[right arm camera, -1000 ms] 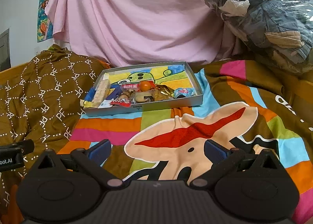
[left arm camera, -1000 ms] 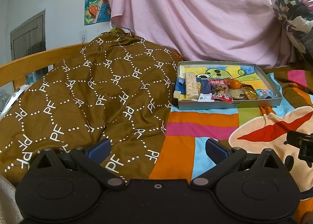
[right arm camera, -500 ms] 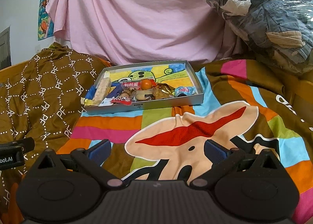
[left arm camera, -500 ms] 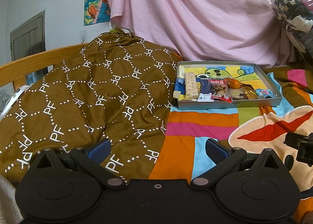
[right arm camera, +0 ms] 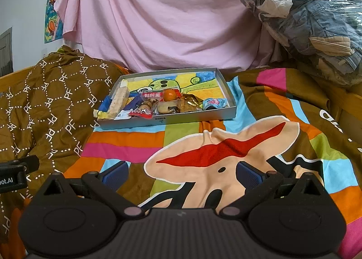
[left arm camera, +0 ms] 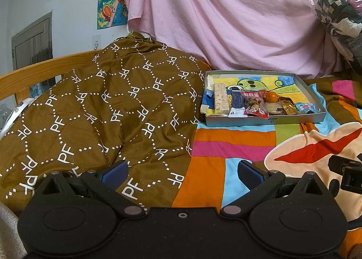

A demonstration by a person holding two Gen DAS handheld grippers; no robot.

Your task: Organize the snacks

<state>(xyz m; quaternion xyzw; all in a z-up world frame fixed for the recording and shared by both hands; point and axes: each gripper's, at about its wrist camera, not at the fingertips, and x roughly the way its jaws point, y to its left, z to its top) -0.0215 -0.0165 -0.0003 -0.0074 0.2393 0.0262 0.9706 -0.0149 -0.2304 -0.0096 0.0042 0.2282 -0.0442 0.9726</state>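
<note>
Black left tool (left arm camera: 182,171), blue finger pads (left arm camera: 114,171).

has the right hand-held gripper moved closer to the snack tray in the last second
Yes, slightly. In the right wrist view the tray now sits a bit lower and larger against the frame, and so does the pink sheet behind it, so the right hand-held gripper edged forward.

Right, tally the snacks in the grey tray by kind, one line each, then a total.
In the tray, as far as the pile shows:
Pale nougat-like bar: 1
Red-and-clear packet: 1
Orange fruit: 1
Gold-wrapped snack: 1
Light blue packet: 1
Dark blue packet: 1
Total: 6 visible; overlapping items may hide more.
</note>
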